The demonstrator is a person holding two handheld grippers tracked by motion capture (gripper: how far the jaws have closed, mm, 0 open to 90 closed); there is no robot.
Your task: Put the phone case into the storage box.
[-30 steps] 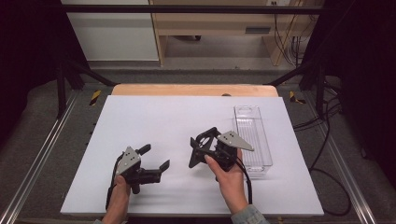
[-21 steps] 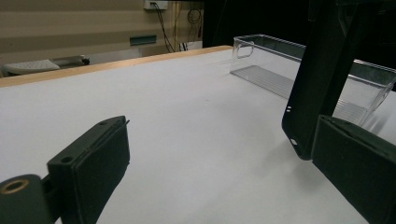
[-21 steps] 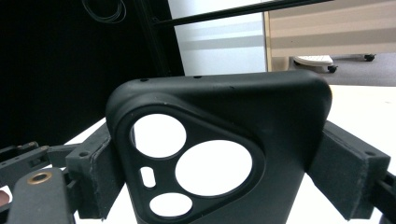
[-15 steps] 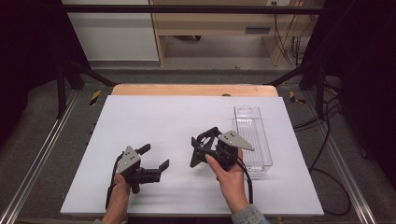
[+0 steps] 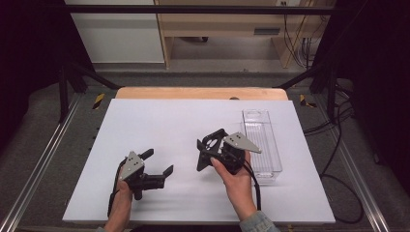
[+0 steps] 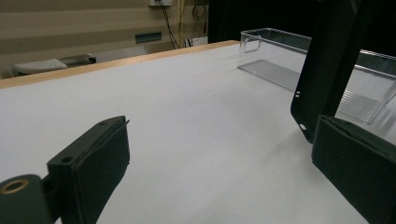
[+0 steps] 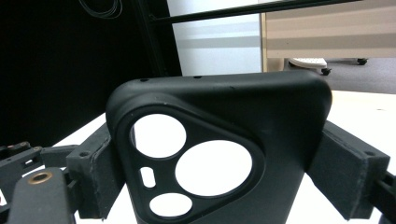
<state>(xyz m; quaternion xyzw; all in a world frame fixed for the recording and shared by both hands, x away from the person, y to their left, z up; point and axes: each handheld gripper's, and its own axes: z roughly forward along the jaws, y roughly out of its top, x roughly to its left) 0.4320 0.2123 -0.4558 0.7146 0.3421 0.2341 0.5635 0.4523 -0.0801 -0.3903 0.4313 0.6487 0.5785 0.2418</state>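
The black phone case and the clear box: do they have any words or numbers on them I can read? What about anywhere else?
None can be read.
Black phone case, held by the right gripper: plain, only camera holes.
Clear plastic bin: no label.
White table: blank.
Left gripper: no markings visible.

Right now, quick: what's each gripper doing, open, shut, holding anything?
Left gripper: open, nothing between its jaws, low over the white table.
Right gripper: shut on the black phone case, pads pressing both its edges.
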